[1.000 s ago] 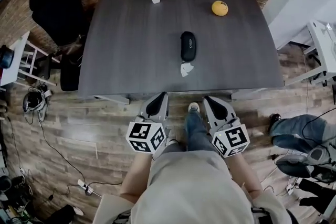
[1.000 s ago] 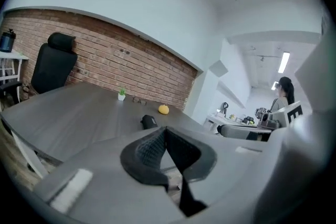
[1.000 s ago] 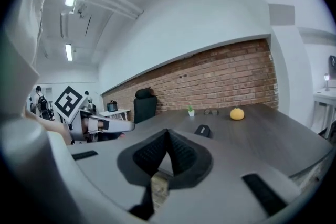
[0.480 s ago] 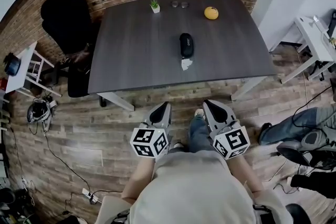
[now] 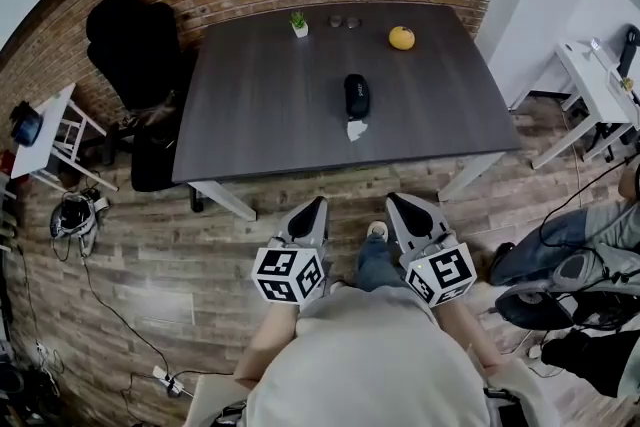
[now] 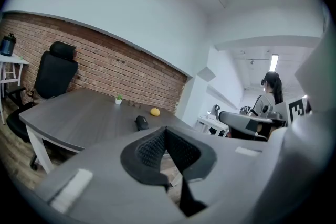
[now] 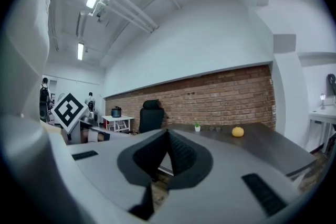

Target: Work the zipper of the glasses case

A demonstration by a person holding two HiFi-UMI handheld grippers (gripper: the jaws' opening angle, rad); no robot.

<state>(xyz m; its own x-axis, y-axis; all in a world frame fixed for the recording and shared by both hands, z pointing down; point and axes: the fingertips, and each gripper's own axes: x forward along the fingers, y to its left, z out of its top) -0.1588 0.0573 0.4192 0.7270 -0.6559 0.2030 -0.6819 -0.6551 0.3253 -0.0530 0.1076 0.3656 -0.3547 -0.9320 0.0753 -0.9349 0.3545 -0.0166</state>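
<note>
A black oval glasses case lies closed near the middle of the dark table, with a small white tag just in front of it. In the left gripper view the glasses case is a small dark shape far off on the table. My left gripper and right gripper are both shut and empty, held close to the person's body above the wooden floor, well short of the table's near edge. The left gripper and right gripper show their pads pressed together.
On the table's far side stand a small potted plant, two small dark objects and an orange fruit. A black office chair stands at the table's left. A white side table and cables lie left; another person sits at the right.
The view has pulled back from the table, so the case and table look smaller and farther. Both grippers stay shut, low by the body.
</note>
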